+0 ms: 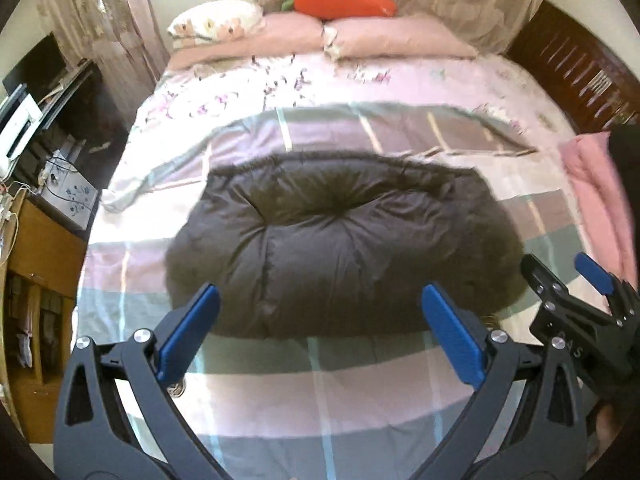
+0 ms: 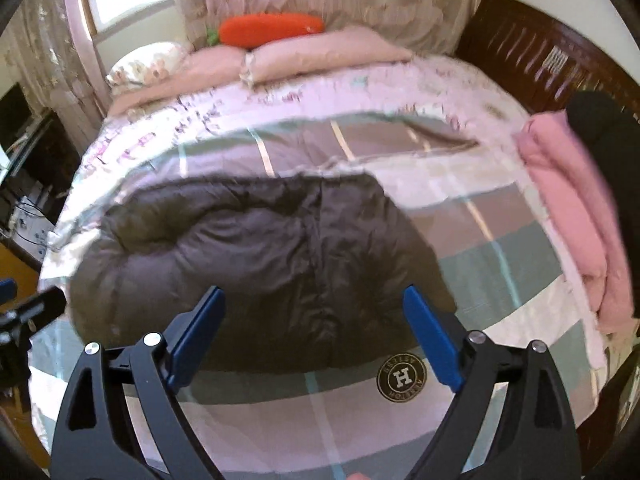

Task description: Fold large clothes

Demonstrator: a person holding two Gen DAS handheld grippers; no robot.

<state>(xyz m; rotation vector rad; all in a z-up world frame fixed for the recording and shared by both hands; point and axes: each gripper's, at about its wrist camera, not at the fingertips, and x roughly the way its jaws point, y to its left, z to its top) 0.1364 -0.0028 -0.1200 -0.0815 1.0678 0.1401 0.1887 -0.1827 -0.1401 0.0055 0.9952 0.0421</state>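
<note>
On the bed: one dark padded garment (image 1: 340,248) was laid near the middle of the plaid cover (image 1: 320,392), bundled into a compact block, clear of the near edge.
Left gripper (image 1: 320,332): the jaws were spread wide and nothing was held; it was poised above the garment's near edge.
Right gripper (image 2: 316,332): the jaws were likewise spread wide and empty, poised over the garment's near right part.
Step in hand: judged to be a release or a re-approach to a nearly finished fold.
Technique: both near corners would best be gripped together, all layers taken at once, and lifted evenly so that the padding is not twisted.
Count, garments: one dark; one folded pink item (image 2: 568,208) at the right edge.
Count, pillows: three were seen at the far edge, plus one carrot cushion (image 1: 340,2).
Count, grippers: two.
</note>
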